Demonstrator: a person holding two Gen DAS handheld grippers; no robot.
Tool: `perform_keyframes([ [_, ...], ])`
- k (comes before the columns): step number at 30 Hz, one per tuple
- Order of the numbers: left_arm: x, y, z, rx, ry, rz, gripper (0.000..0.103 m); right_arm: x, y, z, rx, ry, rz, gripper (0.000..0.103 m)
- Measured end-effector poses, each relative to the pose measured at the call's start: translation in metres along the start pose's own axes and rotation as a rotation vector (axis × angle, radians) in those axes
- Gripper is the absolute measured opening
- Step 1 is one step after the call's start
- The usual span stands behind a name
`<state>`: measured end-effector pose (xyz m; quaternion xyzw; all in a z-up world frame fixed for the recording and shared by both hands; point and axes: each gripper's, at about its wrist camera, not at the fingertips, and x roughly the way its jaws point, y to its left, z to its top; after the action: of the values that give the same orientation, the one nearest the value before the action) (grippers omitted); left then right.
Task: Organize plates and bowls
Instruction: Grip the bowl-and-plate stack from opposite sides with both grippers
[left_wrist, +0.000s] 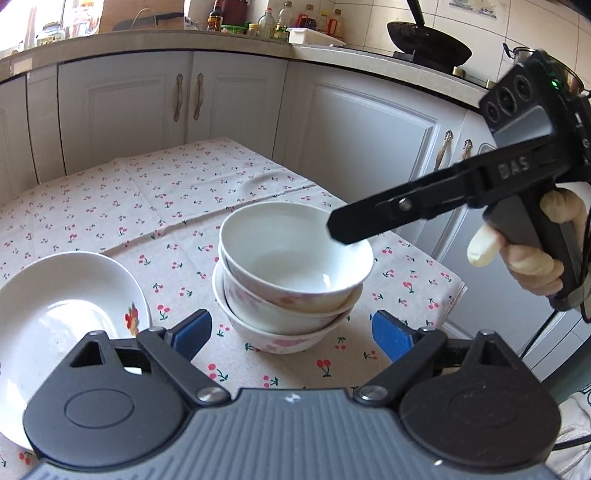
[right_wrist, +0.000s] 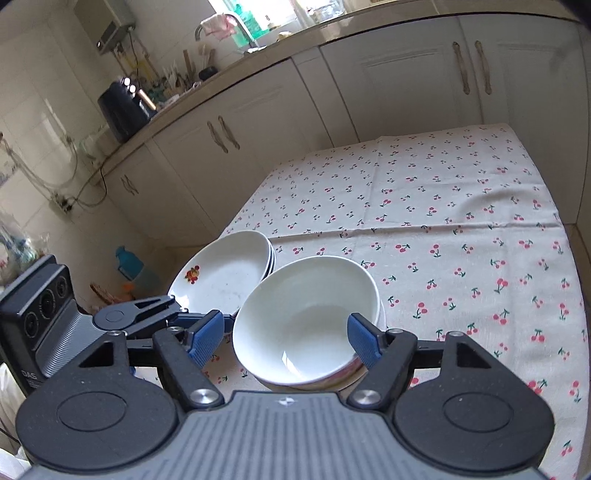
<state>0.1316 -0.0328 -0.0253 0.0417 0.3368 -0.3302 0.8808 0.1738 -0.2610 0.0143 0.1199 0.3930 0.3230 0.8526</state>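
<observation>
A stack of three white bowls (left_wrist: 291, 273) with pink flowers stands on the cherry-print tablecloth (left_wrist: 166, 192). The top bowl sits tilted. A stack of white plates (left_wrist: 55, 314) with a fruit print lies to its left. My left gripper (left_wrist: 291, 332) is open and empty, just in front of the bowls. My right gripper (right_wrist: 286, 341) is open, its blue pads either side of the top bowl (right_wrist: 306, 317), with gaps on both sides. In the left wrist view the right gripper's fingers (left_wrist: 354, 221) hang over the bowl's right rim. The plates (right_wrist: 225, 273) lie beyond the bowls.
The table's right edge (left_wrist: 454, 288) runs close to the bowls. White kitchen cabinets (left_wrist: 184, 107) stand behind the table, with bottles and a black wok (left_wrist: 428, 44) on the counter. The far half of the tablecloth (right_wrist: 443, 184) carries nothing.
</observation>
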Motion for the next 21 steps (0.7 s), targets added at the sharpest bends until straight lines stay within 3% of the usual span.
perform_keyframes([
  [4, 0.007, 0.001, -0.003, 0.01, 0.022, 0.005, 0.094, -0.014, 0.001, -0.005, -0.01, -0.053, -0.008, 0.081],
  [9, 0.018, 0.004, -0.008, 0.004, 0.055, -0.005, 0.094, -0.025, -0.004, -0.011, -0.067, -0.07, -0.107, 0.092],
  [15, 0.034, 0.006, -0.012, 0.015, 0.103, -0.009, 0.094, -0.016, -0.019, -0.032, -0.106, 0.005, -0.169, 0.097],
  [21, 0.047, 0.008, -0.01, 0.067, 0.146, 0.006, 0.094, 0.012, -0.021, -0.052, -0.261, 0.116, -0.274, 0.099],
])
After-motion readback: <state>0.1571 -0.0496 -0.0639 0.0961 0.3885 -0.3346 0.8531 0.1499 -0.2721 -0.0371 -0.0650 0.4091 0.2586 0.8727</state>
